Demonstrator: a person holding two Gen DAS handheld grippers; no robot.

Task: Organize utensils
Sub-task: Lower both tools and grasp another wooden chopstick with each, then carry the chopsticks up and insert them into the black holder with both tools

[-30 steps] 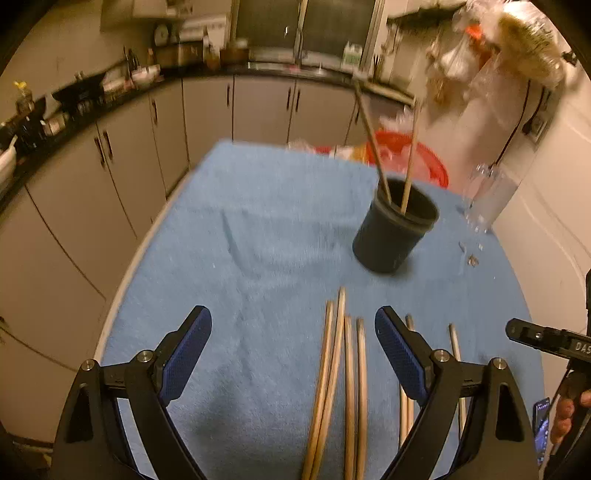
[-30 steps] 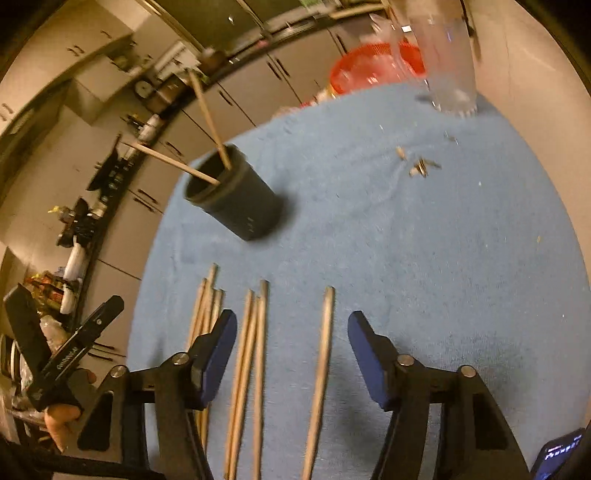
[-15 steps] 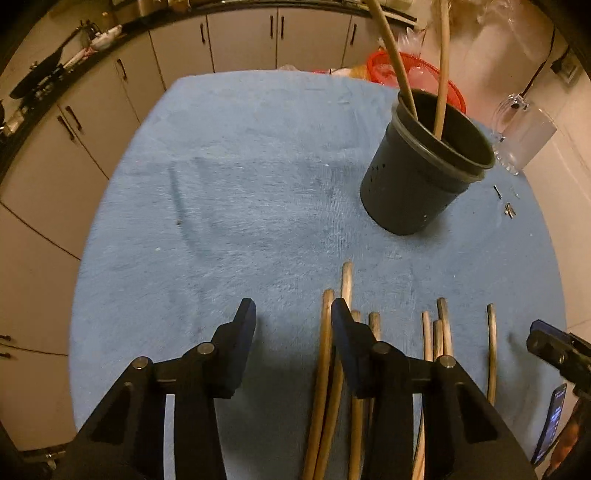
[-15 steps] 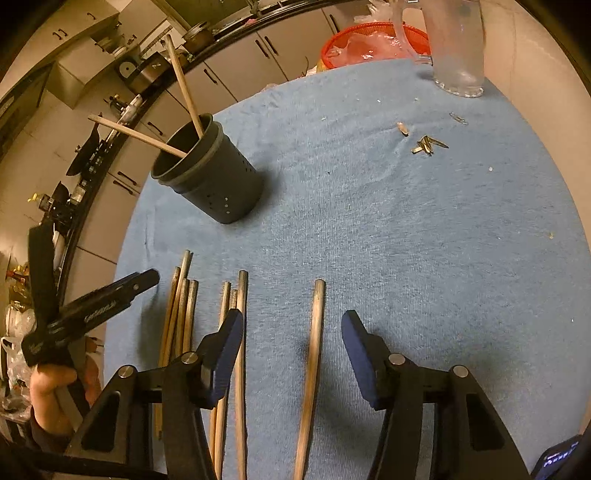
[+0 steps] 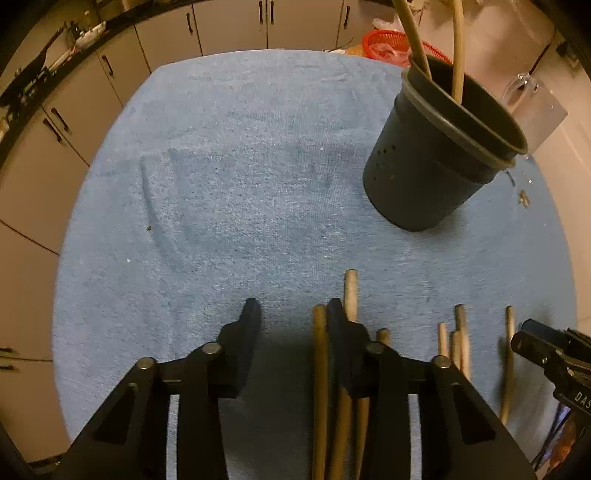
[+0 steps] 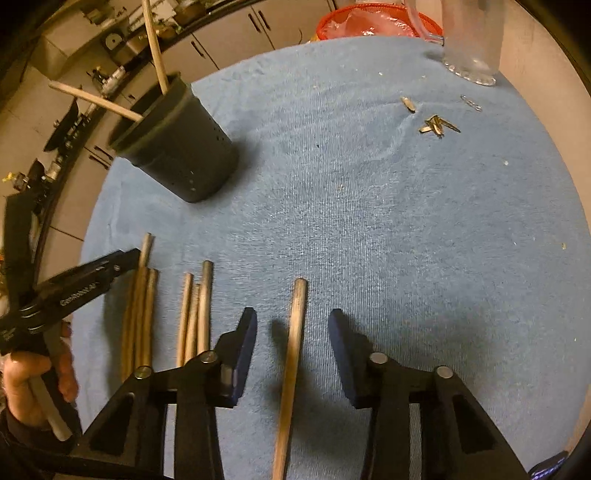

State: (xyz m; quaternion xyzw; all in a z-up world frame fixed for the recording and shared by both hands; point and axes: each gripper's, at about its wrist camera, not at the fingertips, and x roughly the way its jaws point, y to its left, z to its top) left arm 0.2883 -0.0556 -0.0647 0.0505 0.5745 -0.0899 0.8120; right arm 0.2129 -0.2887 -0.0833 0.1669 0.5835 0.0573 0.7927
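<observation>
Several wooden chopsticks lie side by side on the blue towel (image 5: 221,192). My left gripper (image 5: 293,314) hangs low over the left group, its jaws closing. The leftmost chopstick (image 5: 319,369) lies between them, against the right finger, and the left finger stands clear of it. In the right wrist view my right gripper (image 6: 292,319) straddles a lone chopstick (image 6: 297,332). Its jaws are closing too, with gaps on both sides of the stick. A black perforated holder (image 5: 436,173) (image 6: 184,155) stands behind with two chopsticks in it.
A red basket (image 6: 369,22) and a glass mug (image 6: 472,37) sit at the far edge. Small metal bits (image 6: 437,125) lie near the mug. A hand (image 6: 29,376) holds the left gripper's handle. Cabinets (image 5: 229,22) run beyond the table.
Both grippers have sunk toward the chopsticks and their jaws have narrowed a lot. The left one shifted, so the leftmost chopstick now lies between its fingers.
</observation>
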